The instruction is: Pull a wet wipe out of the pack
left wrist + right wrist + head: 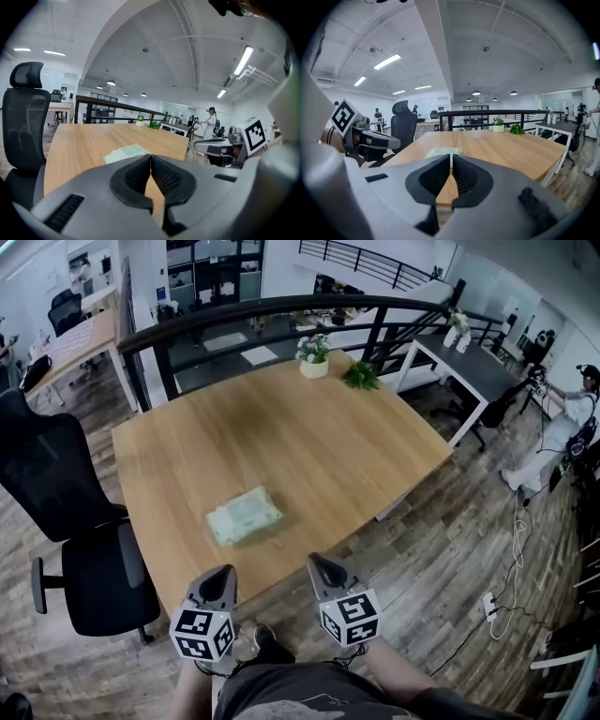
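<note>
A pale green wet wipe pack [244, 515] lies flat on the wooden table [356, 456], near its front edge. Both grippers hover short of that edge, apart from the pack. My left gripper [222, 575] is shut with nothing between its pads, and my right gripper [320, 566] is shut and empty too. In the left gripper view the pack [126, 151] shows just beyond the closed jaws of the left gripper [151, 157]. In the right gripper view the pack [443, 151] sits straight ahead of the closed right gripper [451, 157].
A black office chair [80, 521] stands by the table's left side. A white pot with a plant [313, 356] and a green sprig [361, 377] sit at the far edge. A dark railing [281, 310] runs behind. A person [562, 427] stands far right.
</note>
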{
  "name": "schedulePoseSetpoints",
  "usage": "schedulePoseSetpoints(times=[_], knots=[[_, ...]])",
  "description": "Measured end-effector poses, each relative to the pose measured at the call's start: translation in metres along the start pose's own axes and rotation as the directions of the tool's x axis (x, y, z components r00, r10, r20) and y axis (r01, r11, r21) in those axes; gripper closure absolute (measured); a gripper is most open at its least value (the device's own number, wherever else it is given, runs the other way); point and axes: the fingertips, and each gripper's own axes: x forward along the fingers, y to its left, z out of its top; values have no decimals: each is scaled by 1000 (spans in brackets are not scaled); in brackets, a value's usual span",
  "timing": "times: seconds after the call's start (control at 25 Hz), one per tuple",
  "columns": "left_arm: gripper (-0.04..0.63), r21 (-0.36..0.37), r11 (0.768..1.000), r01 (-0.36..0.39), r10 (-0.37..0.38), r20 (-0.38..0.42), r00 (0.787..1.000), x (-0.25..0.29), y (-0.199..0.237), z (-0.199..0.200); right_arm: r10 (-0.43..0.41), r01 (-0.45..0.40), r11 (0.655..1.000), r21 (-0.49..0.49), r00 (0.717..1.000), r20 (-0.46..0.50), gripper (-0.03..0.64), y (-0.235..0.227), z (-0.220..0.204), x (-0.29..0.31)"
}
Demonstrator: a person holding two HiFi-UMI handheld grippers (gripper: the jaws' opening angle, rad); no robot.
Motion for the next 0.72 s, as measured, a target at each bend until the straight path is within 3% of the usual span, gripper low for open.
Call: schedulePoseSetpoints(times=[0.2,0.36,0.72], knots=[[583,15,998,55,-55,9,998,20,18,12,-36,36,999,-3,999,-9,588,-1,13,23],[583,9,996,88,-88,17,996,38,33,19,-16,16,1000,-25,1000,5,588,8,24,41],[583,-4,993,116,-116,6,993,45,47,16,-18,18,1000,-26,1000,-17,588,18,27,53]])
